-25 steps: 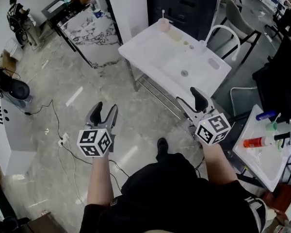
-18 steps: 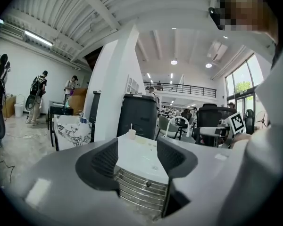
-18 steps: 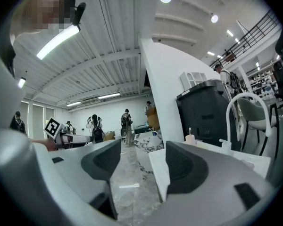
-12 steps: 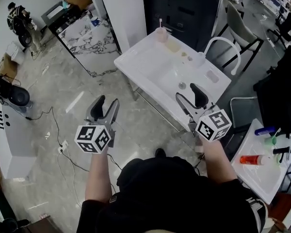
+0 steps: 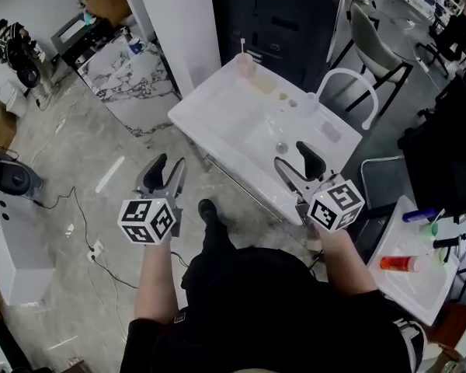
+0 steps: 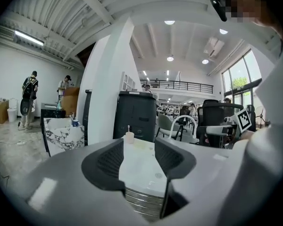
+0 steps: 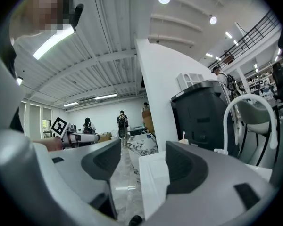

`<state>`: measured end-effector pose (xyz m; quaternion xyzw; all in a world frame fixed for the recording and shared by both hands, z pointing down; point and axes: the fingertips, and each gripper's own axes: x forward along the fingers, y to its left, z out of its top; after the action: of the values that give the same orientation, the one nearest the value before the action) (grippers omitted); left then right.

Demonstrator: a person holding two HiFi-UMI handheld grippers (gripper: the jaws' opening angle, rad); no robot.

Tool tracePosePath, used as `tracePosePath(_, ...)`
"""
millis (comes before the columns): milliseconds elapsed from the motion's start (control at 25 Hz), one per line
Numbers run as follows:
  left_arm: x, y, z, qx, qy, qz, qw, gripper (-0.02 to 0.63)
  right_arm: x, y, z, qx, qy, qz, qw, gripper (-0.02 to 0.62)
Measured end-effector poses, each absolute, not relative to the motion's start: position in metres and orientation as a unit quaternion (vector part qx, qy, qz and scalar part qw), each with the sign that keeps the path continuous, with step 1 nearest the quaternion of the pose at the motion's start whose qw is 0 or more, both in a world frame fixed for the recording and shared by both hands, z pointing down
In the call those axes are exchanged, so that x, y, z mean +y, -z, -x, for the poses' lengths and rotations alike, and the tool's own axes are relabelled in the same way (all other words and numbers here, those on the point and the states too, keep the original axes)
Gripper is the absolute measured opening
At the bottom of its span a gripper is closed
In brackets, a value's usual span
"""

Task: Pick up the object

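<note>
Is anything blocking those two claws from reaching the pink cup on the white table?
Nothing visible does. Only floor and bare table lie between the cup and the right gripper or the left gripper, whose jaws are closing with nothing between them.

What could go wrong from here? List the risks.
The cup stands at the far corner of the table; a reach across may tip it off.
The left gripper is closing its jaws on nothing, short of the table.
A cable trails across the floor nearby; a step could catch it.
</note>
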<state>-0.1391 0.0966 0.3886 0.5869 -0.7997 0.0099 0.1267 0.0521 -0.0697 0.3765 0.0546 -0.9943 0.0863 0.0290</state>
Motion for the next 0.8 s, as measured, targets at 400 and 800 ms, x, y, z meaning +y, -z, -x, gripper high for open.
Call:
tracePosePath(400,0.027,-0.41,0.219,-0.77,-0.012,-0.623,0.137,0.19,-0.111,-0.401,0.029,-0.991,-0.096,-0.075,0.06,0.265)
tracePosePath(800,-0.04,-0.42,0.342,-0.735,-0.016,-0.663,0.141,0.19,-0.17,-0.397,0.144,-0.985,-0.088,-0.128,0.08,0.265)
